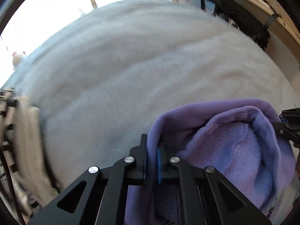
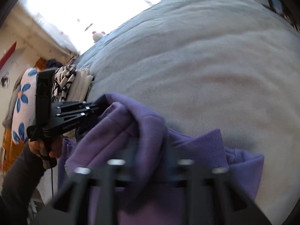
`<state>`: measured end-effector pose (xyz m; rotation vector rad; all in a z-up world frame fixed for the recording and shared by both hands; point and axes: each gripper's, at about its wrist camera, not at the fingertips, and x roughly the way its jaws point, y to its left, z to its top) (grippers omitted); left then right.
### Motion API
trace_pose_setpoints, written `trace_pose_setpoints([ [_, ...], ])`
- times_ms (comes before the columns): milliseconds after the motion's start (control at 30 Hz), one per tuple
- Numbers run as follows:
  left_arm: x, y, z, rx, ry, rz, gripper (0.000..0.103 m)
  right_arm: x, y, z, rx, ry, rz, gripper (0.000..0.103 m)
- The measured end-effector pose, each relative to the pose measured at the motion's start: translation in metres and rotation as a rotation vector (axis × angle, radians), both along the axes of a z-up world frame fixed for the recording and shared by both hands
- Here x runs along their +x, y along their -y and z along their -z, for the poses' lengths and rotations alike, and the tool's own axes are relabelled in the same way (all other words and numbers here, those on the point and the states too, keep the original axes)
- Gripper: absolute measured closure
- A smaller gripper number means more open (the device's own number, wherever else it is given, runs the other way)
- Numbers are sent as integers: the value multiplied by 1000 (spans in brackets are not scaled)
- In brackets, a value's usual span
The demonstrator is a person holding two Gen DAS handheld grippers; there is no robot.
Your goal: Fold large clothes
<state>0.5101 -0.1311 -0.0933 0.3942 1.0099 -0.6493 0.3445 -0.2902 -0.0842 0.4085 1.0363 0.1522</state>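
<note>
we hold: purple hoodie (image 1: 234,150) over grey bed (image 1: 121,75) | left gripper (image 1: 152,150): jaws pinching its fabric edge | right gripper (image 2: 150,161): blurred, jaws clamped on hoodie

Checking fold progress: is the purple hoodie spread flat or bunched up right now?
Bunched. The purple hoodie is gathered in thick folds on the grey blanket, fleece lining showing, with the left gripper shut on one edge.

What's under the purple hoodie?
The purple hoodie lies on a fluffy grey blanket, which spreads out around it. What is beneath the blanket, or tucked under the hoodie's folds, is covered and cannot be seen.
</note>
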Motion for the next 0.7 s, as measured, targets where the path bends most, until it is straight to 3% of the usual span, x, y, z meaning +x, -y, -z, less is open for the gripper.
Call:
trace_pose_setpoints([
  [100, -18, -26, -27, -88, 53, -67, 99, -5, -16, -30, -59, 105, -39, 96],
  [233, -60, -85, -64, -259, 83, -155, 99, -28, -52, -84, -164, 321, -133, 96],
  [367, -117, -138, -81, -354, 102, -218, 99, -77, -107, -136, -305, 584, -292, 96],
  [433, -142, -165, -84, -388, 100, -229, 99, -107, -132, -147, -374, 671, -377, 96],
  [533, -190, -186, -75, -394, 108, -221, 98, -145, -163, -138, -482, 695, -480, 95],
  [700, -251, -214, -44, -334, 34, -230, 98, -191, -194, -83, -603, 567, -612, 94],
])
